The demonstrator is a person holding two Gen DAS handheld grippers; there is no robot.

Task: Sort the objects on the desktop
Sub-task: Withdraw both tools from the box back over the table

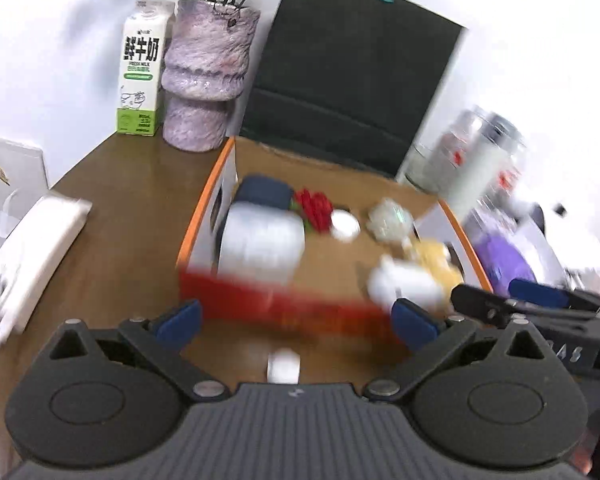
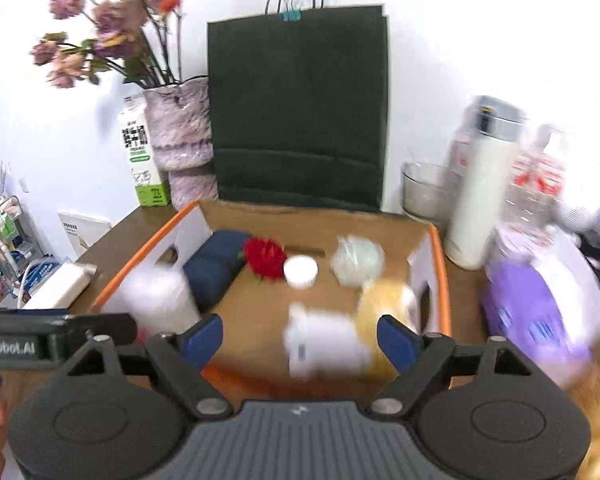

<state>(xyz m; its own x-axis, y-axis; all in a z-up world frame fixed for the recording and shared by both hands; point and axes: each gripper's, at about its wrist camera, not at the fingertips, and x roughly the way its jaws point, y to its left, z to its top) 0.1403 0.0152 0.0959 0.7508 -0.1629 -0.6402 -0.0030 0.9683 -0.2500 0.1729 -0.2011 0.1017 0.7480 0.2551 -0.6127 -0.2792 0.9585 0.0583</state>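
Your left gripper (image 1: 296,320) and right gripper (image 2: 300,340) gape wide, holding nothing; box (image 2: 440,264) looks mostly filled, sorting nearly done

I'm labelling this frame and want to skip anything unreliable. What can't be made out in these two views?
- White object near the box front: motion-blurred in both views, identity unclear.
- Yellowish item beside it: blurred, partly behind the right gripper finger.
- Cardboard box front wall: smeared in the left wrist view.
- Purple package: print unreadable.
- Left gripper is open; the small white piece under it is unidentifiable.
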